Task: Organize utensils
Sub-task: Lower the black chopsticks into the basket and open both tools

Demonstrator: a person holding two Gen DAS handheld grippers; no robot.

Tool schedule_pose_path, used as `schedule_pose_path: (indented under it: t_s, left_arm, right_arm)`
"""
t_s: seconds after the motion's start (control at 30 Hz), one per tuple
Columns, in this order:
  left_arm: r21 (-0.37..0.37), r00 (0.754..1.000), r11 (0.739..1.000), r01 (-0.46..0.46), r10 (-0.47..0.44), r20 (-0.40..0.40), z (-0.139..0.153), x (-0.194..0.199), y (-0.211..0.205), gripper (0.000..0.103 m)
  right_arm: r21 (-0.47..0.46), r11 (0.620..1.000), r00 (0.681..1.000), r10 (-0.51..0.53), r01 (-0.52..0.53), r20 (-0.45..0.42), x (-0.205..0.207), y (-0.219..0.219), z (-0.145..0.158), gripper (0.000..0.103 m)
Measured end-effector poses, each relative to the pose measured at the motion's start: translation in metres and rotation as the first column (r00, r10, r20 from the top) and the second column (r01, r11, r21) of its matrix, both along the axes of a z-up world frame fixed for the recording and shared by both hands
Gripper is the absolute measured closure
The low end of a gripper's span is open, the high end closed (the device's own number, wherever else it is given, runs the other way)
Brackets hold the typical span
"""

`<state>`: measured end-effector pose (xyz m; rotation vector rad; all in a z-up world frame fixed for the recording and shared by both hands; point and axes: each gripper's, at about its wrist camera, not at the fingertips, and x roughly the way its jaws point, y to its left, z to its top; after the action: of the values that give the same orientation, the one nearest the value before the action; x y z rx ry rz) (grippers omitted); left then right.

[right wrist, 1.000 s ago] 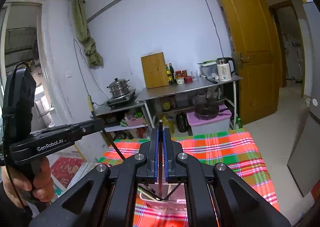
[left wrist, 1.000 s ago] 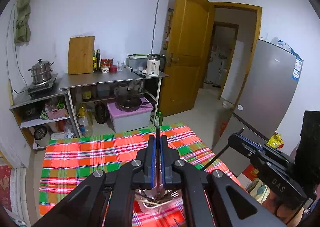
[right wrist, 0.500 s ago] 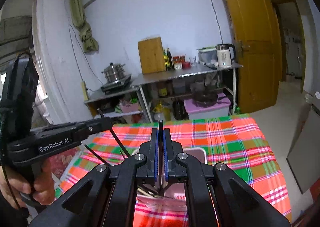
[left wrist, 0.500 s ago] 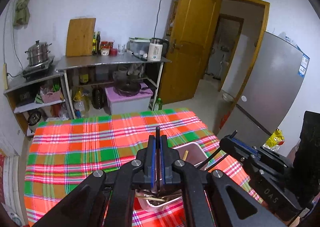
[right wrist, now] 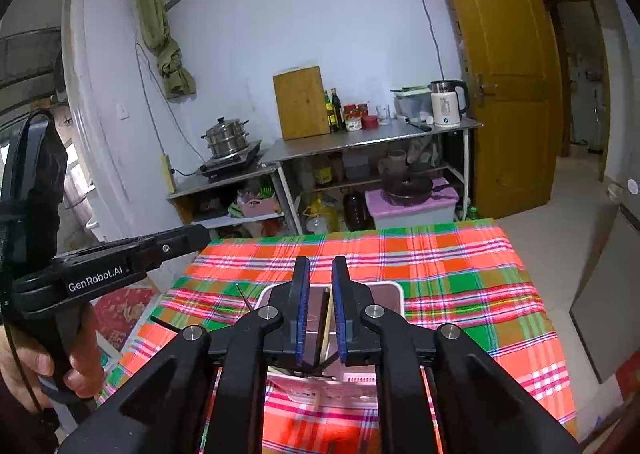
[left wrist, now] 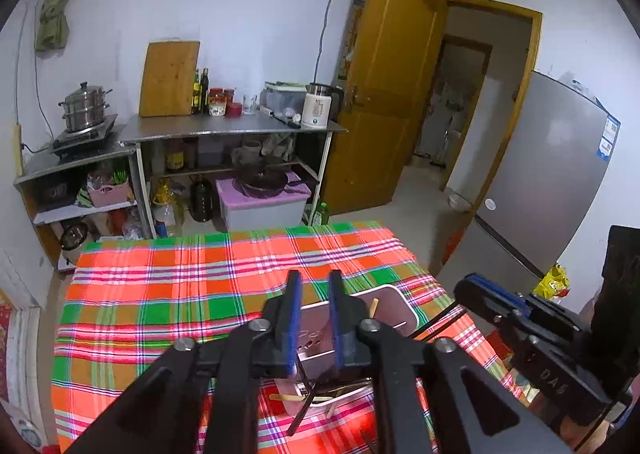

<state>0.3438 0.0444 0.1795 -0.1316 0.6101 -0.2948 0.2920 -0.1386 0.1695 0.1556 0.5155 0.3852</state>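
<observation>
A white tray (left wrist: 402, 296) with a pinkish inside sits on the plaid cloth, with pale and dark chopsticks (left wrist: 298, 399) lying in it. My left gripper (left wrist: 315, 279) hangs just above the tray. Its jaws are opening, and no stick shows in the gap between the blue pads. My right gripper (right wrist: 321, 262) is over the same tray (right wrist: 386, 287), and its jaws are opening too. A pale chopstick (right wrist: 327, 320) and a dark one stand loose in its gap, clear of the pads. Each gripper also shows at the edge of the other view.
The plaid tablecloth (left wrist: 180, 294) covers the table around the tray. Behind it stands a steel shelf (left wrist: 224, 130) with a cutting board, bottles and a kettle (left wrist: 316, 110), and a steamer pot (left wrist: 84, 108) to the left. A grey fridge (left wrist: 552, 190) is on the right. A hand (right wrist: 76, 358) holds the left gripper's handle.
Both grippers have sunk toward the tray. Each was shut on a thin dark chopstick that stuck up between its pads; now both pairs of jaws stand apart and the sticks are released.
</observation>
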Motion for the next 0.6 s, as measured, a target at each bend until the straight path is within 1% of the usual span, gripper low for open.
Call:
schedule_pose_path:
  t_s: [0.2, 0.37, 0.47, 0.6]
  left_arm:
    - [-0.007, 0.999, 1.000, -0.006, 0.006, 0.040, 0.017, -0.024, 0.006, 0.084]
    - [-0.025, 0.996, 1.000, -0.007, 0.009, 0.092, 0.027, -0.065, 0.011, 0.084]
    - [-0.037, 0.993, 0.999, -0.006, 0.010, 0.114, 0.025, -0.093, 0.011, 0.084]
    - [-0.036, 0.993, 0.999, -0.010, 0.014, 0.120, 0.010, -0.130, 0.006, 0.084]
  right_arm:
    - [0.027, 1.000, 1.000, -0.013, 0.012, 0.025, -0.022, -0.015, 0.014, 0.091]
    - [0.044, 0.999, 0.999, -0.025, 0.023, 0.048, -0.050, -0.031, 0.021, 0.091]
    - [0.039, 0.999, 0.997, -0.034, 0.031, 0.063, -0.073, -0.040, 0.021, 0.091]
    - [0.033, 0.999, 0.997, -0.040, 0.038, 0.059, -0.098, -0.050, 0.013, 0.091]
